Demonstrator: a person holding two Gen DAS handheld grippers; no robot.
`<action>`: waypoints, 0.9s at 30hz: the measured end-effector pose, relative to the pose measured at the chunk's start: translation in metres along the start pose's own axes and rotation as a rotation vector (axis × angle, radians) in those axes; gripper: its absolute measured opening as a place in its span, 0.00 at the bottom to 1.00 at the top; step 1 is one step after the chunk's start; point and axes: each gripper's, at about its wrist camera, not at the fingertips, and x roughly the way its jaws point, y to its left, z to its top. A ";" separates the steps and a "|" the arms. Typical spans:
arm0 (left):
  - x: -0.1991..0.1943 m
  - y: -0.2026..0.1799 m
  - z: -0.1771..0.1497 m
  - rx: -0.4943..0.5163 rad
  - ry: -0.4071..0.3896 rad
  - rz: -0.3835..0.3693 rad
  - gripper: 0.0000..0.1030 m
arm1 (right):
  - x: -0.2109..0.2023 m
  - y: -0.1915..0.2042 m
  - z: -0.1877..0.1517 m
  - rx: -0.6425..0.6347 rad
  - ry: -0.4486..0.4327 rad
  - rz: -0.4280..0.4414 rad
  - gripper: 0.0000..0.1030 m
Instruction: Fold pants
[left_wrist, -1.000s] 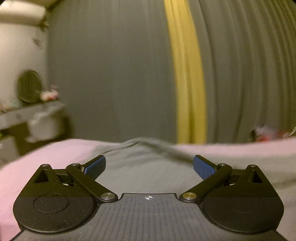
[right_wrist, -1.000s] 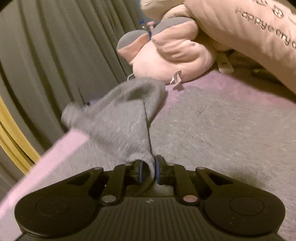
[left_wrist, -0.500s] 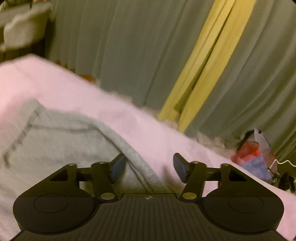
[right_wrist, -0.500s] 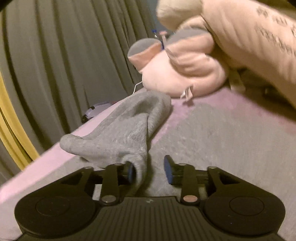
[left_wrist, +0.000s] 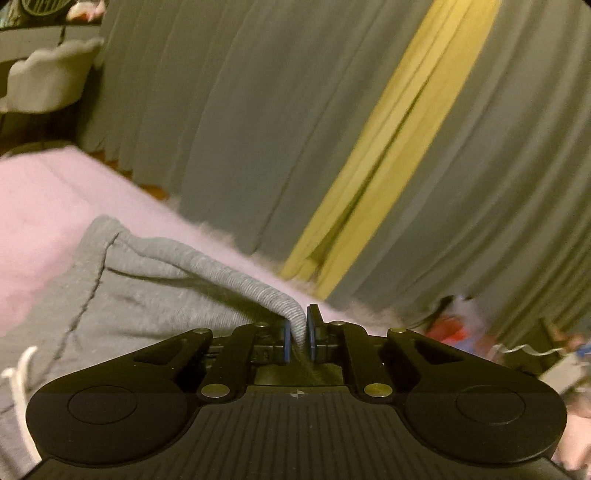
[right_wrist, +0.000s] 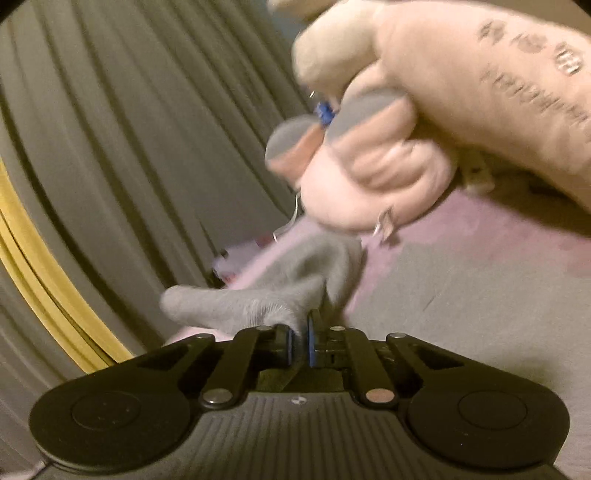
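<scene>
Grey sweatpants (left_wrist: 140, 295) lie on a pink bed cover (left_wrist: 40, 199). My left gripper (left_wrist: 298, 338) is shut on the ribbed waistband (left_wrist: 229, 277), which rises from the fabric into the jaws. A white drawstring (left_wrist: 18, 380) shows at the lower left. In the right wrist view, my right gripper (right_wrist: 299, 341) is shut on a ribbed cuff of a pant leg (right_wrist: 258, 302), lifted off the spread grey fabric (right_wrist: 461, 288).
Grey curtains (left_wrist: 240, 129) with a yellow strip (left_wrist: 388, 147) hang behind the bed. A pink plush toy (right_wrist: 369, 173) and a beige pillow with lettering (right_wrist: 498, 74) sit at the bed's far end. Clutter (left_wrist: 454, 328) lies on the floor at right.
My left gripper swung over the waistband and shut on it. My right gripper opened briefly, then shut again on the cuff and moved closer to the plush toy.
</scene>
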 end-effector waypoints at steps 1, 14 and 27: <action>-0.029 0.003 -0.004 0.009 -0.022 -0.027 0.11 | -0.013 -0.009 0.009 0.045 0.002 0.006 0.07; -0.126 0.098 -0.159 -0.070 0.209 0.145 0.18 | -0.060 -0.128 0.022 0.172 0.341 -0.199 0.08; -0.116 0.118 -0.153 -0.194 0.133 0.162 0.66 | -0.064 -0.160 0.024 0.333 0.402 -0.127 0.41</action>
